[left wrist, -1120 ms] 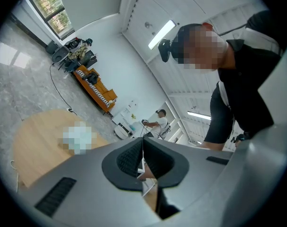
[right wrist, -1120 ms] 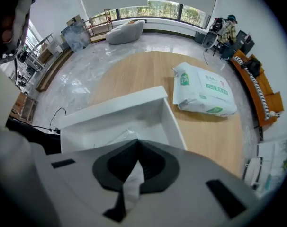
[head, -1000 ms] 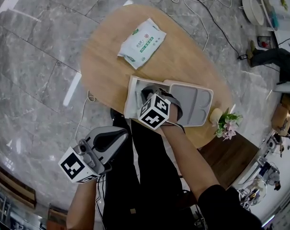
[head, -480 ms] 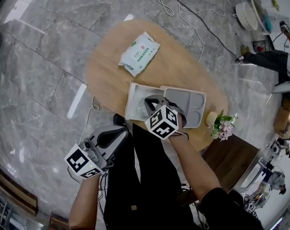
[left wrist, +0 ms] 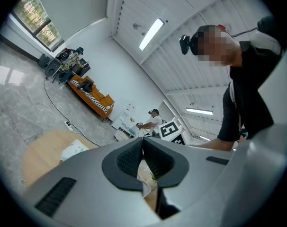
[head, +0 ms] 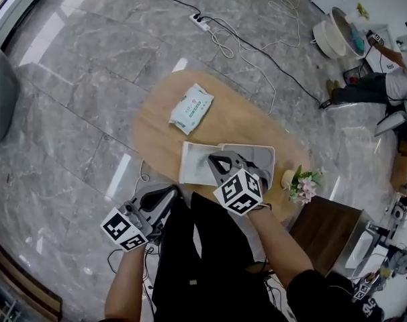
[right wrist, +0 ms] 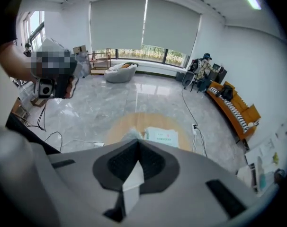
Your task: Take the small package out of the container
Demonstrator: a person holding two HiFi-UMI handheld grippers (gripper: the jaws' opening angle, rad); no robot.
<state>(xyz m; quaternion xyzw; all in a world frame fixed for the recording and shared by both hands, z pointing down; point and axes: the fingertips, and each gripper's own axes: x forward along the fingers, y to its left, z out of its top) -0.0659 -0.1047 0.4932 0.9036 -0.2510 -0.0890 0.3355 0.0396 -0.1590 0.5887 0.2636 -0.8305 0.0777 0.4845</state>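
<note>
Grey marble floor (head: 76,92) is spreading out around the oval wooden tabletop (head: 237,123). The white container (head: 254,151) is sitting near your edge of it, and a larger wipes pack (head: 191,108) is lying well apart. Your right gripper (head: 213,158) is hovering over the container with its fingers pressed fully together. A pale crumpled scrap just past their tips looks like the small package (right wrist: 129,136), pinched by a thin edge, though I'm only judging that. Your left gripper (head: 173,192) is hanging off the tabletop, fingers closed on nothing. I'm reading this as the lift-out step. Next you're needing to carry the package clear of the rim and onto bare wood without loosening early.
</note>
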